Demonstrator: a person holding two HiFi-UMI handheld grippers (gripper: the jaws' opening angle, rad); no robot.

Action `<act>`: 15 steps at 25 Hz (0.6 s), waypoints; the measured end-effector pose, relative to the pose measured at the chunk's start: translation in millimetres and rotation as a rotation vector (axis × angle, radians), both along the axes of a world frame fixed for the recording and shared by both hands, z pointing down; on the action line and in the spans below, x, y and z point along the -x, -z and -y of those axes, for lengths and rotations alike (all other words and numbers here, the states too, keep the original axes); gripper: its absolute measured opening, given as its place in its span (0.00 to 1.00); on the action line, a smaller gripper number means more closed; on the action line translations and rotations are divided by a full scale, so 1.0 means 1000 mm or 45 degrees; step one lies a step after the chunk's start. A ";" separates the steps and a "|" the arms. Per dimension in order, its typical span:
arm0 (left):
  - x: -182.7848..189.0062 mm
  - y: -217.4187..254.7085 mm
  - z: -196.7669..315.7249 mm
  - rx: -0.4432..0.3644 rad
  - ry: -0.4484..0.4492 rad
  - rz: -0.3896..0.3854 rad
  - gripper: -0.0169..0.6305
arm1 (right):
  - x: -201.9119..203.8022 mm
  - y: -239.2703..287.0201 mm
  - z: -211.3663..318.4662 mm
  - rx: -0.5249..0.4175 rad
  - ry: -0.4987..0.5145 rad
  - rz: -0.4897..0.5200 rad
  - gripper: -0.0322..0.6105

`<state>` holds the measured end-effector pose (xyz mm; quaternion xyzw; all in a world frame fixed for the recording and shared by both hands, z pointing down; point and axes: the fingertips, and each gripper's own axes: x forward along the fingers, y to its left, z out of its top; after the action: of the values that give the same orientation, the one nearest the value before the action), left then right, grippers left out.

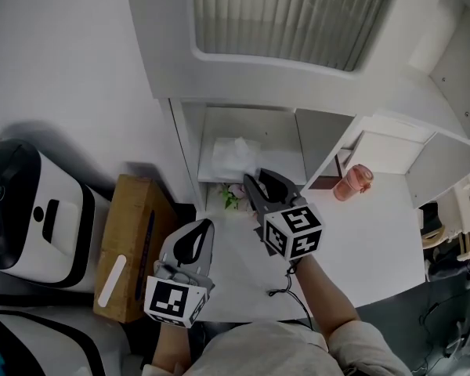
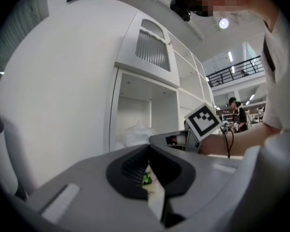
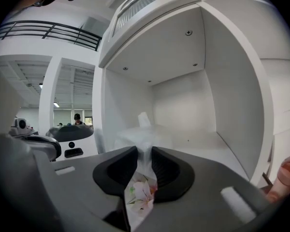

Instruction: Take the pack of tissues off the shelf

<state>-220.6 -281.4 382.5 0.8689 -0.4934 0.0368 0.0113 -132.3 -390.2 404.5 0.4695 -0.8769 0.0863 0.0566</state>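
Observation:
The pack of tissues [image 1: 233,157] is a white plastic-wrapped bundle with a pink-and-green flower print at its near end, lying in the lower cubby of the white shelf [image 1: 184,143]. My right gripper [image 1: 253,185] reaches to the cubby's mouth. In the right gripper view the pack [image 3: 143,131] fills the narrow gap of my right gripper [image 3: 144,154], whose pads press on its printed wrapper. My left gripper [image 1: 197,237] hangs lower left over the table, short of the shelf, jaws together and nothing held. The left gripper view shows the pack [image 2: 137,132] beyond my left gripper [image 2: 149,159].
A brown cardboard box [image 1: 130,245] stands left of the table, beside a white and black appliance [image 1: 33,210]. A pink bottle [image 1: 352,182] sits on the white table [image 1: 368,245] at the shelf's right. A louvred panel [image 1: 290,14] tops the shelf. People stand far off.

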 end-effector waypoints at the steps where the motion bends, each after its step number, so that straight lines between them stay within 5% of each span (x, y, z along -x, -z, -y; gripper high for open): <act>1: 0.002 0.000 -0.001 0.002 0.006 -0.001 0.03 | -0.002 0.001 0.000 0.003 -0.004 0.006 0.18; 15: -0.017 0.004 -0.009 -0.008 -0.010 -0.006 0.03 | -0.028 0.019 -0.026 -0.047 -0.025 0.043 0.11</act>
<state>-203.5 -272.7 378.8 0.8709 -0.4902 0.0333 0.0095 -104.7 -364.3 385.1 0.4776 -0.8744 0.0788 0.0322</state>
